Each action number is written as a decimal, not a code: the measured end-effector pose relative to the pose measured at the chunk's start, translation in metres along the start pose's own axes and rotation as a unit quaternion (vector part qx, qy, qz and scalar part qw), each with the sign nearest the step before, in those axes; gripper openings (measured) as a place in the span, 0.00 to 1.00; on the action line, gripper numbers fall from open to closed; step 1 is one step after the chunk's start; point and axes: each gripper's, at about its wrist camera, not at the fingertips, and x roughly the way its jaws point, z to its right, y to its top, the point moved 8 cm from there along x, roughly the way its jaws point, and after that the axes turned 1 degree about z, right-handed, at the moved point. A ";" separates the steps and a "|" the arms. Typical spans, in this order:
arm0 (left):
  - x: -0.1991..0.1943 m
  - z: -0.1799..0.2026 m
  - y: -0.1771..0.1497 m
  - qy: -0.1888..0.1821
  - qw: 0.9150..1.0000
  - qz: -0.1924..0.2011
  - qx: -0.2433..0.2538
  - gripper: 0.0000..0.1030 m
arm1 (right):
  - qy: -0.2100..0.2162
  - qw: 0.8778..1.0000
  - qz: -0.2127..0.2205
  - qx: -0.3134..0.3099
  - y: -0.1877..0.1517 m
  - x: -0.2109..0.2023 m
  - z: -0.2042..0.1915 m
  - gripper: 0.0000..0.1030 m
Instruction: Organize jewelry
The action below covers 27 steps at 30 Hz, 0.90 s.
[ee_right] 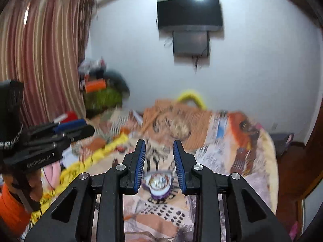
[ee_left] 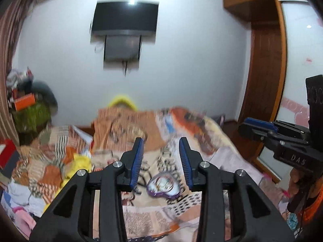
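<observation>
A heart-shaped jewelry box point(ee_left: 164, 187) with a purple rim and a pale printed top lies on the patterned bedspread point(ee_left: 141, 217). My left gripper point(ee_left: 161, 157) is open and empty, held above and just behind the box. In the right wrist view the same box point(ee_right: 158, 184) lies low between my right gripper's blue pads, and my right gripper point(ee_right: 159, 157) is open and empty above it. Each gripper shows in the other's view: the right one point(ee_left: 260, 129) at the right edge, the left one point(ee_right: 66, 129) at the left. No loose jewelry is visible.
The bed point(ee_right: 232, 141) is covered by a rumpled orange and beige bedspread with a yellow strip point(ee_right: 90, 161). A wall TV point(ee_left: 125, 18) hangs beyond. A wooden wardrobe point(ee_left: 264, 60) stands right, striped curtains point(ee_right: 40, 50) and piled clutter point(ee_right: 101, 88) left.
</observation>
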 end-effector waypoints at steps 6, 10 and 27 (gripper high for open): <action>-0.056 0.022 0.012 0.015 0.997 0.076 0.004 0.59 | -0.011 0.997 0.080 0.007 0.016 -0.057 -0.017 0.37; -0.078 0.028 0.011 0.008 0.996 0.092 -0.010 0.79 | -0.039 0.993 0.110 0.003 0.015 -0.075 -0.025 0.64; -0.107 0.025 0.001 0.054 0.991 0.120 -0.021 0.99 | -0.075 0.989 0.127 0.000 0.002 -0.090 -0.026 0.99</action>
